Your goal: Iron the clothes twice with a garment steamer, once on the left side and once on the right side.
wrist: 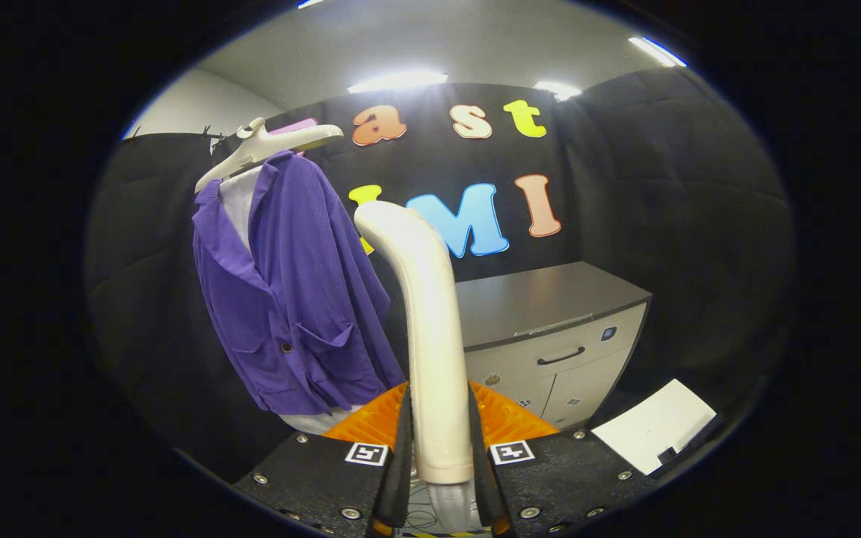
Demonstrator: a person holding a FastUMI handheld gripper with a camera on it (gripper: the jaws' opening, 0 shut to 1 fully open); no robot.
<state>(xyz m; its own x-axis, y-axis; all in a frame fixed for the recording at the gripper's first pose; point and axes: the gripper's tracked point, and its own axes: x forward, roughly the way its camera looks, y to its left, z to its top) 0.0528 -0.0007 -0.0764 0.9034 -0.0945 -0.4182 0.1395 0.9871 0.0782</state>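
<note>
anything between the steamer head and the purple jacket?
Nothing: in the gripper view, the steamer, clamped in the gripper, stands right of the purple jacket; the gap looks bare.

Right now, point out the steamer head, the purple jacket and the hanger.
steamer head [430, 329]: gripper view, mid shaft, clamped between the gripper [439, 448] fingers.
purple jacket [303, 299]: gripper view, front panel above the pocket.
hanger [266, 146]: gripper view, its pale shoulder bar.

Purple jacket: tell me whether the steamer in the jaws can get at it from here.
Probably yes. The gripper is shut on the steamer wand, whose head curves toward the purple jacket on its hanger, with nothing visible between them.
</note>
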